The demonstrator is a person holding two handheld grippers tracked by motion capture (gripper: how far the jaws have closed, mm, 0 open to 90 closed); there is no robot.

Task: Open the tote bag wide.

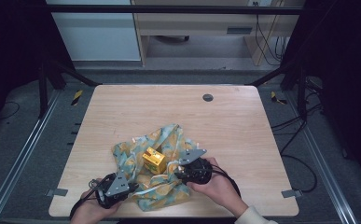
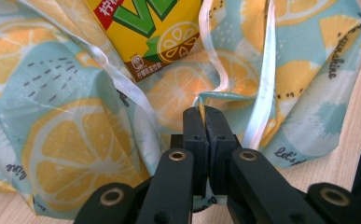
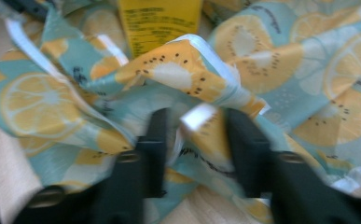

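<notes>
Nearest the front edge of the wooden surface (image 1: 243,126), the left claw (image 1: 130,188) sits low at the near-left side of a crumpled lemon-print cloth (image 1: 169,140). From its own camera the left claw (image 2: 205,116) has its jaws pressed together on a thin fold of that cloth (image 2: 75,154), right by a white hem.

A little farther in and to the right, the right claw (image 1: 177,171) pushes into the cloth's near-right side. In the right gripper view the right claw (image 3: 197,135) stands with its jaws apart, a bunched fold with a white hem lying between them; the picture is blurred, and I judge it not yet pinched.

Past both claws, in the middle of the cloth, stands a small yellow drink carton (image 1: 153,160), upright on the fabric with the cloth rumpled up around it.

The cloth looks thin, soft and light, with a slight sheen, so I'd expect it to slip and sag. A hemmed edge or corner seems the surest hold. The carton looks light and stiff, likely to tip if the cloth is tugged unevenly.

The high view gives the whole layout. The left gripper view adds the carton's (image 2: 155,32) lemon picture and green lettering. The right gripper view shows the carton's (image 3: 159,21) side of fine print.

Beyond the cloth, a round grey grommet (image 1: 208,97) sits near the far edge.
</notes>
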